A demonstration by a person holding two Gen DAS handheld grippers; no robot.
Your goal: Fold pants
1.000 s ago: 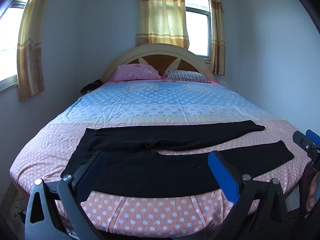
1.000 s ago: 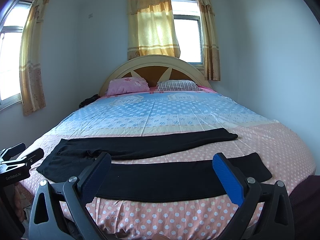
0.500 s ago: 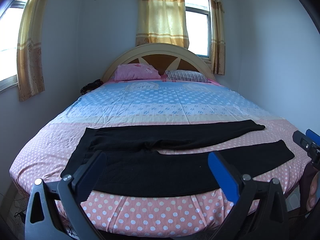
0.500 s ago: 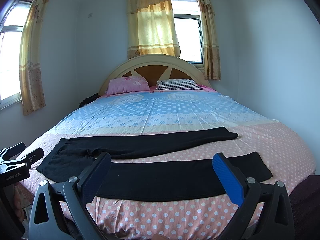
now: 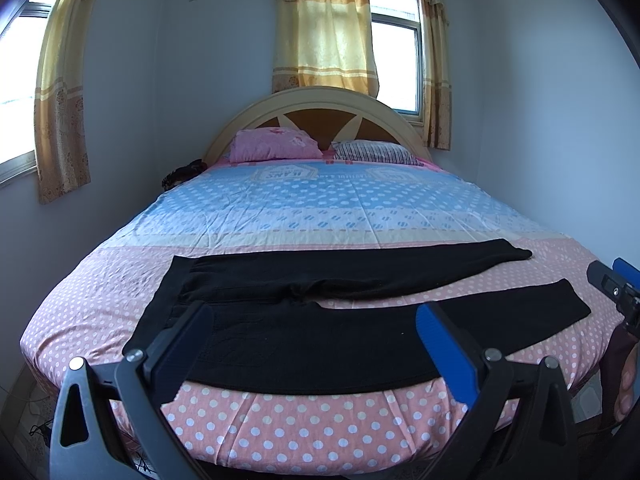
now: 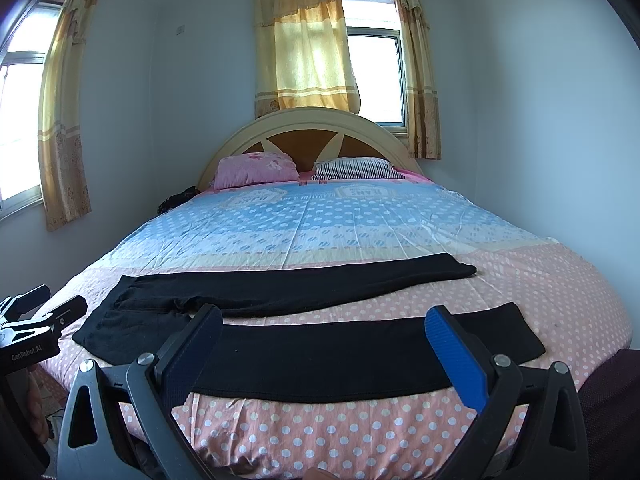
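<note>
Black pants (image 5: 320, 332) lie flat across the foot of the bed, waist at the left, the two legs spread apart toward the right. They also show in the right wrist view (image 6: 328, 344). My left gripper (image 5: 314, 338) is open and empty, held off the bed's front edge before the waist and near leg. My right gripper (image 6: 324, 340) is open and empty, before the near leg. Each gripper shows at the edge of the other's view: the right one (image 5: 616, 292), the left one (image 6: 32, 320).
The bed (image 5: 304, 432) has a pink dotted sheet near me and blue farther back. A pink pillow (image 5: 276, 144) and a striped pillow (image 5: 372, 152) lie at the headboard. Walls stand close on both sides. A dark item (image 5: 180, 174) lies at the bed's far left.
</note>
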